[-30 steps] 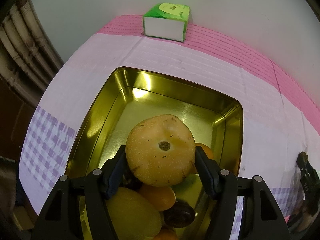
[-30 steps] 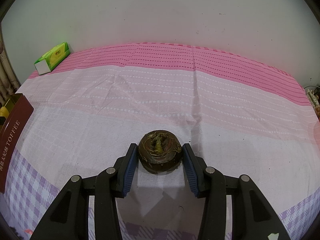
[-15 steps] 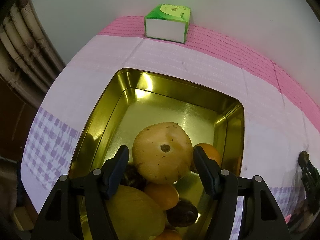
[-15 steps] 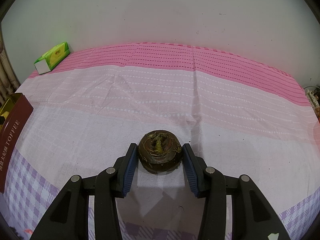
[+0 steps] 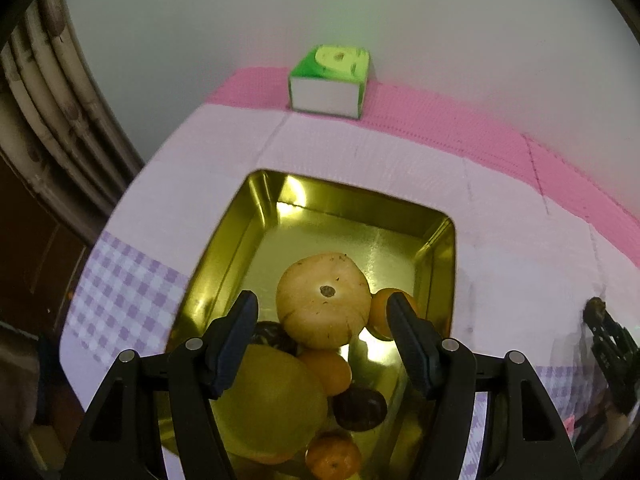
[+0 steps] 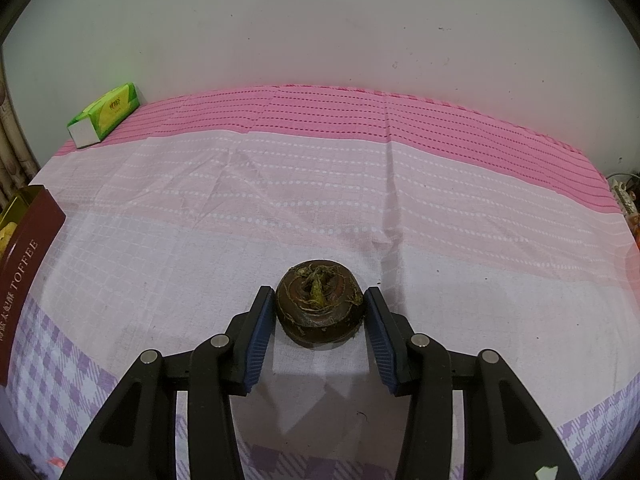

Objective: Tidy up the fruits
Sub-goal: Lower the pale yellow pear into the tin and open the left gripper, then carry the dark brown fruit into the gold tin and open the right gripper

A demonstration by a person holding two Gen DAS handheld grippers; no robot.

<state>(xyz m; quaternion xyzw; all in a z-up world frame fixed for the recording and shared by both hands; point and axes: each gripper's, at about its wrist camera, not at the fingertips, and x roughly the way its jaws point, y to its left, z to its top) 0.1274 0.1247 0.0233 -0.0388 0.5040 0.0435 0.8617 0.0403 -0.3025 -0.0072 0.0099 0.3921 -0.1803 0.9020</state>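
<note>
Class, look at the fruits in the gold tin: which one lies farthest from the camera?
The big tan round fruit with the dark central dimple; it lies between the open left tool's fingers, beyond the yellow fruit.

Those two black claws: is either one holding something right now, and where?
The left gripper holds nothing; the pear lies free in the tin. The right gripper flanks the dark fruit's sides; whether it grips is unclear.

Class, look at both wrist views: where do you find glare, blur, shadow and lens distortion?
Left wrist view: bright glare on the shiny gold metal tin; the green and white tissue pack looks soft, smeared. Right wrist view: sharper; the dark brown round fruit casts a shadow on the pink and purple tablecloth, towards the camera. Both: fisheye bends the table's far edge, dark corners.
</note>
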